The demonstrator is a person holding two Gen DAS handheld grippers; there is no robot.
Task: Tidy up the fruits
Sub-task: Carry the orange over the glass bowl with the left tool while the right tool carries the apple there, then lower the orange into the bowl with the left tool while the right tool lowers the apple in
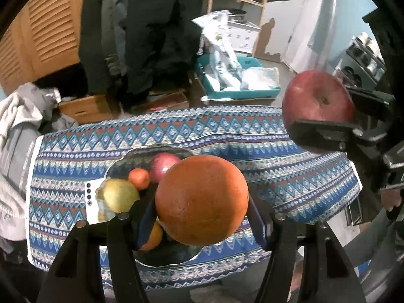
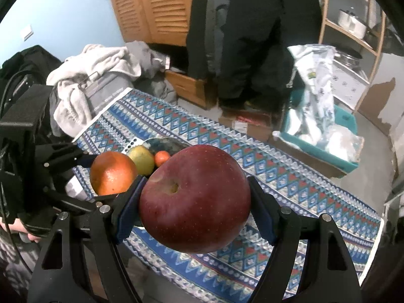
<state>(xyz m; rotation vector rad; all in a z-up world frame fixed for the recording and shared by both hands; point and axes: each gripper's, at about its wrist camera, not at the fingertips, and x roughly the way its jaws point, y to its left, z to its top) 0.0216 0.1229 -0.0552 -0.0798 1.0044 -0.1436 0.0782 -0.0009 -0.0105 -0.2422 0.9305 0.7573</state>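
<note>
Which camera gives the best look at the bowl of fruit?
The left wrist view: it looks down into the bowl, showing its dark rim and several fruits inside, though the held orange covers part. The right wrist view shows only a sliver of rim behind the fruit.

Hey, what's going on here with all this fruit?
A person is sorting fruit with two handheld tongs. The left tongs grip a large round orange above a dark bowl on the blue patterned tablecloth. The right tongs hold a big red apple in the air. The bowl already has several fruits inside.
</note>
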